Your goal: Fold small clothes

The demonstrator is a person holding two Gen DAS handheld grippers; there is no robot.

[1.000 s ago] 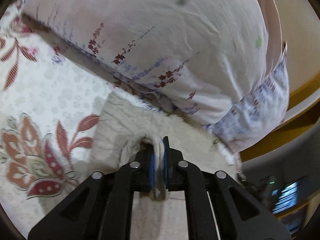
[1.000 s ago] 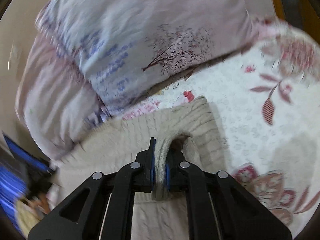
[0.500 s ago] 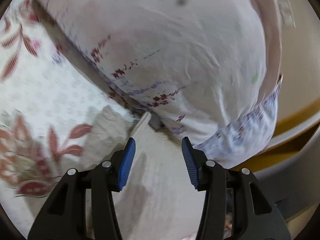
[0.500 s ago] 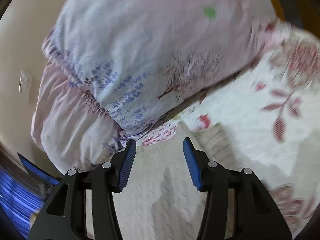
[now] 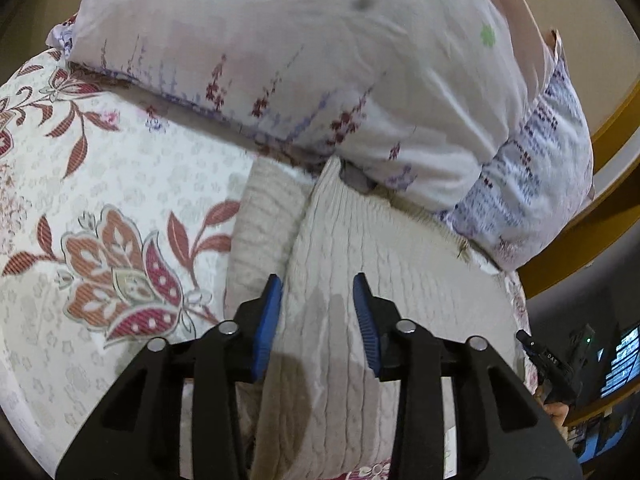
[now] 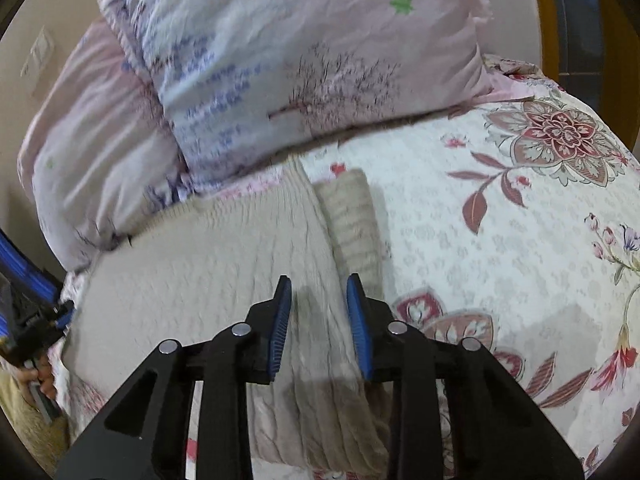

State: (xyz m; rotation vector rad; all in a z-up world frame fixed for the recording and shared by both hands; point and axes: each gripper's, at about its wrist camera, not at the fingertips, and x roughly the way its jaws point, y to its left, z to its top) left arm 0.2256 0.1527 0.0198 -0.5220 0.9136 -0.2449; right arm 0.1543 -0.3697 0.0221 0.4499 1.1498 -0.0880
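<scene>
A beige cable-knit sweater (image 5: 384, 280) lies flat on the floral bedspread (image 5: 120, 184), its far edge against the pillows. One sleeve (image 5: 264, 220) lies folded along its left side. My left gripper (image 5: 318, 296) is open and empty, just above the sweater near that sleeve edge. In the right wrist view the sweater (image 6: 224, 256) lies the same way, with a sleeve (image 6: 352, 216) along its right side. My right gripper (image 6: 318, 296) is open and empty above that sleeve edge.
A large pale floral pillow (image 5: 320, 60) lies right behind the sweater; it also shows in the right wrist view (image 6: 312, 60), with a pink pillow (image 6: 96, 136) beside it. A wooden bed frame (image 5: 592, 216) runs at the right. The other hand-held gripper (image 5: 548, 364) shows at the far right.
Both grippers were shut on sweater folds a second ago. They let go, opened and pulled back a little. The sweater now lies flat with its sleeves folded in.
</scene>
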